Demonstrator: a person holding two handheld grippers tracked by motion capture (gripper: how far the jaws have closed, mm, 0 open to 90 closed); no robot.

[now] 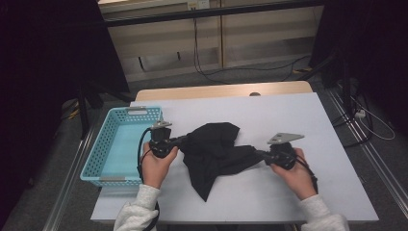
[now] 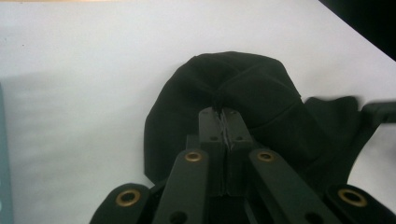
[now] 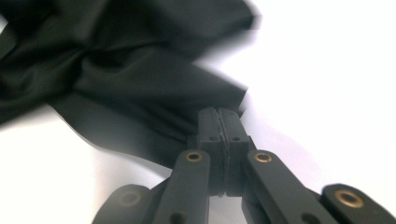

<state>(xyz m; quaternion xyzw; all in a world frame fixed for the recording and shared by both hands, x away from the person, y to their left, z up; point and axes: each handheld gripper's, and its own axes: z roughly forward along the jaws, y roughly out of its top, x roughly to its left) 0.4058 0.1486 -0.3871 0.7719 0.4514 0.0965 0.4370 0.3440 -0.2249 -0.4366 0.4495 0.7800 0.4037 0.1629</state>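
High view: crumpled black fabric garment point(image 1: 214, 151) at frame centre on white table sheet point(image 1: 288, 115), stretched between both hands, likely for spreading or folding. Left gripper point(image 1: 182, 140) clamps its left edge; right gripper point(image 1: 257, 154) clamps right corner. Turquoise perforated plastic basket point(image 1: 103, 149) at left, probably destination.

Left gripper view: jaws pressed together, pinching cloth fold at centre.

Right gripper view: jaws closed tight at cloth's lower edge, grip for pulling taut.

The garment point(image 1: 214, 151) is matt black cloth, soft and creased. The counter point(image 1: 269, 115) has a smooth, matt white top with a pale wood strip along its far edge. The basket point(image 1: 113, 144) at the left edge is perforated turquoise plastic.
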